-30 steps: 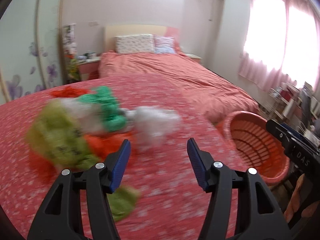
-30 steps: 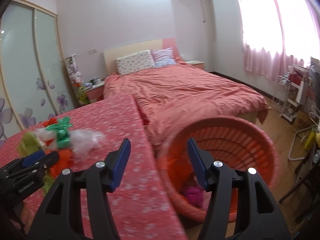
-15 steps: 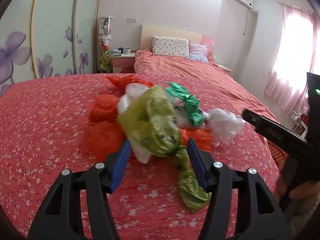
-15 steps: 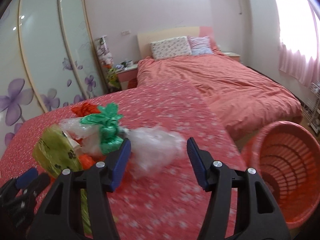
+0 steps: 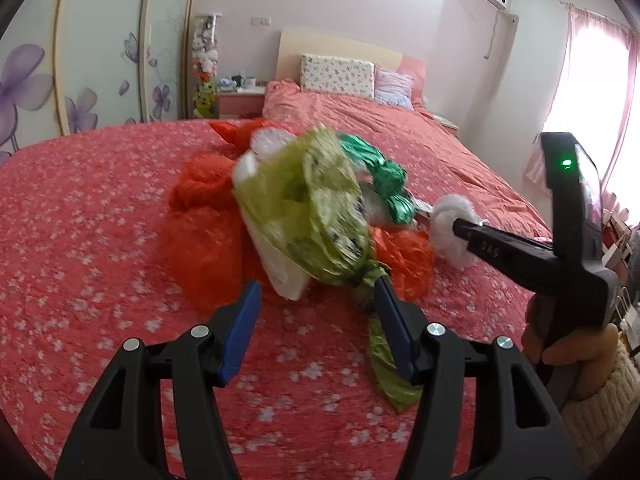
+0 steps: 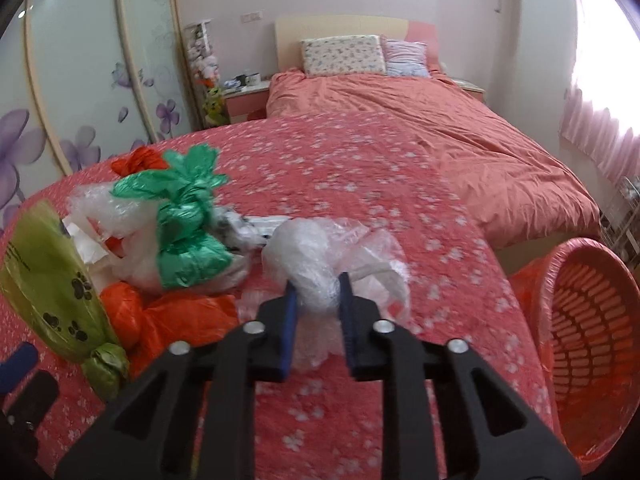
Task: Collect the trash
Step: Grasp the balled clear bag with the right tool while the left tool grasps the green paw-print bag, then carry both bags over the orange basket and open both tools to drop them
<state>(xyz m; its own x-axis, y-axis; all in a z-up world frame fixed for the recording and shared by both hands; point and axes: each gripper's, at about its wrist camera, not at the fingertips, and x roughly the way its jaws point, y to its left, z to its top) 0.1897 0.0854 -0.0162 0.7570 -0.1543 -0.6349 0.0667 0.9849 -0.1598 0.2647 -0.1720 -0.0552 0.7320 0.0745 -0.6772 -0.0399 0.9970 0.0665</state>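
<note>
A pile of plastic-bag trash lies on a red flowered cloth. My right gripper (image 6: 317,285) is shut on a clear crumpled plastic bag (image 6: 320,256) at the pile's right end; the bag also shows in the left wrist view (image 5: 450,226). My left gripper (image 5: 316,292) is open, its jaws just short of a yellow-green bag (image 5: 308,204) with paw prints, also in the right wrist view (image 6: 44,280). A green bag (image 6: 188,236) and orange bags (image 5: 204,220) lie in the pile.
An orange slatted basket (image 6: 576,320) stands off the right edge of the cloth-covered surface. A bed with a coral duvet (image 6: 420,120) and pillows is behind. A wardrobe with flower-print doors (image 5: 80,60) stands on the left.
My right gripper swung left from over the basket to the pile and closed on the clear bag. My left gripper turned toward the pile and moved up close to the yellow-green bag.
</note>
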